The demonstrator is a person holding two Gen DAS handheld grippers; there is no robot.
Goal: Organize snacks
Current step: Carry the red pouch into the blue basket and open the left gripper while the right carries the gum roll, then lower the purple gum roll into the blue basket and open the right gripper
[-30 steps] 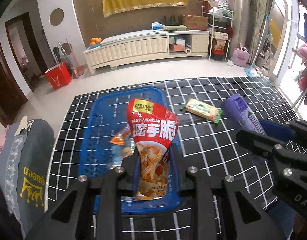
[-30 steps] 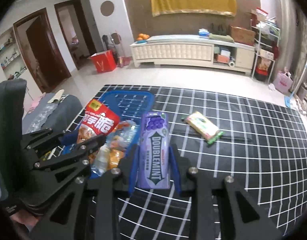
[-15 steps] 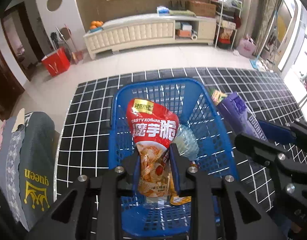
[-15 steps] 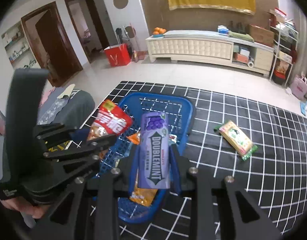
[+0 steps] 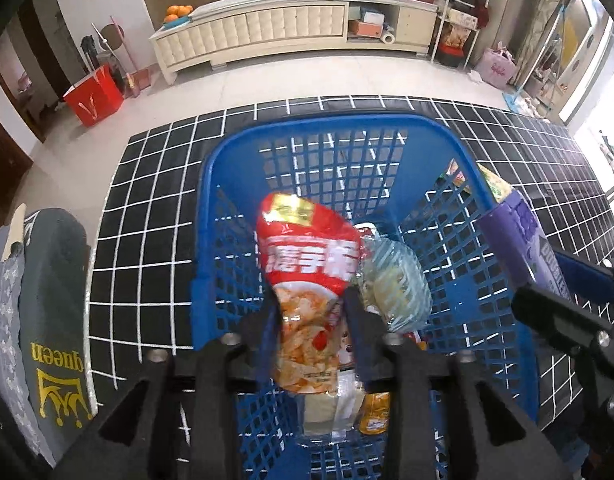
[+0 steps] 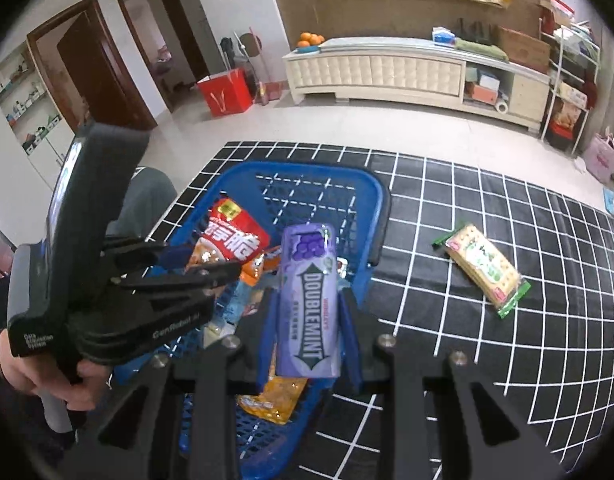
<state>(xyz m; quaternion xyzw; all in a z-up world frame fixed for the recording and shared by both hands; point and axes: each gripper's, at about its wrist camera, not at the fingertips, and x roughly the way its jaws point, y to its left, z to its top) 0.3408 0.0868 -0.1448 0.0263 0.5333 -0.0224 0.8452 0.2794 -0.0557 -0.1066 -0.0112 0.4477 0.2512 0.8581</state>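
your right gripper (image 6: 309, 300) clamps the purple doublemint pack (image 6: 310, 300) upright over the blue basket's (image 6: 377, 216) right rim. your left gripper (image 6: 211, 262) pinches the red snack bag (image 6: 233, 238) above the basket. a green cracker pack (image 6: 483, 270) lies on the gridded mat (image 6: 487, 360), toward its right edge.

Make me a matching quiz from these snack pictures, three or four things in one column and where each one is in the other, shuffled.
Things:
1. red konjac snack bag
2. purple Doublemint gum bottle
3. green-edged cracker packet
4. orange snack pouch

Places:
A. lying on the black grid mat
B. in the left gripper
C. on the floor of the blue plastic basket
D. in the right gripper

Pairs: 1-B, 2-D, 3-A, 4-C
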